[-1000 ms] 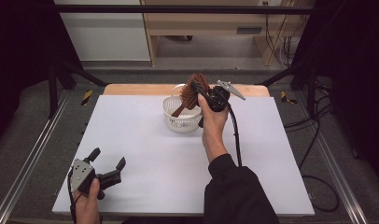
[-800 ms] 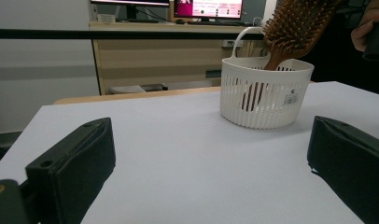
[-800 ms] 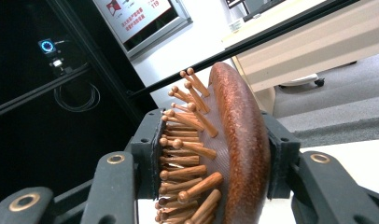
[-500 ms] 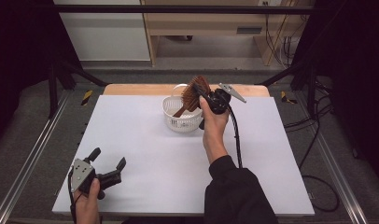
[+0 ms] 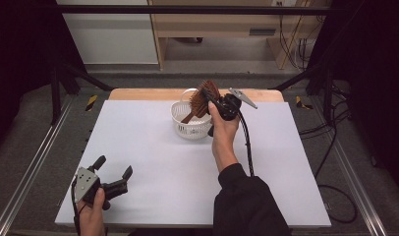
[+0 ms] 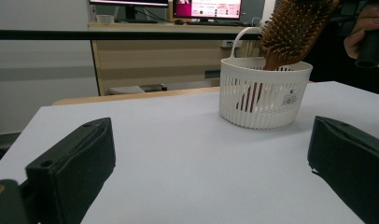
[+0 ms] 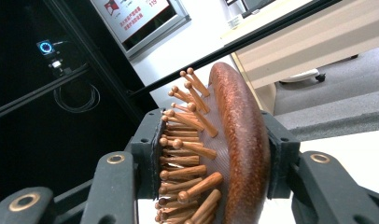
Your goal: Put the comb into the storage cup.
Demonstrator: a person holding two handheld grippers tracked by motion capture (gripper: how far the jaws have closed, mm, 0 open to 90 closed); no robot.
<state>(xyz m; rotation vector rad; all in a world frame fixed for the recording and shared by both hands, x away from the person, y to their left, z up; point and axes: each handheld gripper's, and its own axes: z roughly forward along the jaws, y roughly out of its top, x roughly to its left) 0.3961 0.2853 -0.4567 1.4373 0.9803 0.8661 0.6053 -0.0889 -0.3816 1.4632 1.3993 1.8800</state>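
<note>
High view: the right gripper (image 5: 211, 98) is clamped on the head of a wooden brush (image 5: 203, 96), whose handle already dips into the white basket (image 5: 190, 129) at the far side of the table (image 5: 153, 162). Judging by this, the brush is partly in; lowering and letting go remain. The left gripper (image 5: 113, 170) rests at the near left corner, jaws apart and empty.

Left gripper view: the brush (image 6: 295, 28) leans over the basket (image 6: 262, 93); the small label on the basket wall is too small to read.

Right gripper view: the pads squeeze the brush (image 7: 225, 154), bristles against one and the back against the other.
</note>
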